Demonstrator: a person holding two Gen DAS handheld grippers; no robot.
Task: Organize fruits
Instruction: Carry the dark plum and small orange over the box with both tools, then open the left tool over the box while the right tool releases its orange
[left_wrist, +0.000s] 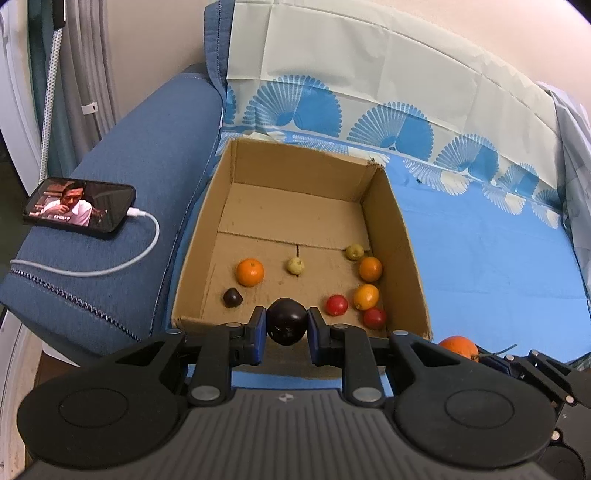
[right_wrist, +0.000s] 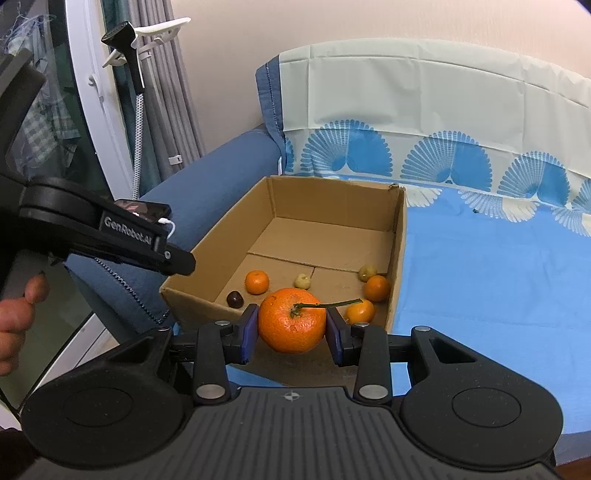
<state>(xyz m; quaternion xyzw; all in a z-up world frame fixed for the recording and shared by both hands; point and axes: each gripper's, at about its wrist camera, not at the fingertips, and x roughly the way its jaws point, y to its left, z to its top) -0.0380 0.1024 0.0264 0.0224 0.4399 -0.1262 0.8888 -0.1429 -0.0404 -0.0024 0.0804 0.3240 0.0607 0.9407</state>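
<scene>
The cardboard box (left_wrist: 399, 229) sits open on the blue-covered sofa seat (left_wrist: 498, 266), pushed against the armrest (left_wrist: 122, 206), which likely keeps it from sliding as fruit goes in. Its near half already holds small fruit: two oranges (left_wrist: 250, 272), two yellowish ones (left_wrist: 296, 265), a kumquat-shaped one (left_wrist: 366, 296), two red ones (left_wrist: 336, 304) and a small dark one (left_wrist: 232, 297), loosely grouped by colour toward the right wall. The right tool (right_wrist: 291, 328) is closed on a mandarin (right_wrist: 291, 320), pads pressing its flanks, stem end facing the camera and the green stalk trailing right; it hangs above the box's near edge. The left tool (left_wrist: 286, 326) is nearly closed on a dark plum (left_wrist: 286, 325), roundish, with no clear long axis, also above the near edge, probably ready for release. A phone (left_wrist: 79, 205) lies charging on the armrest.
</scene>
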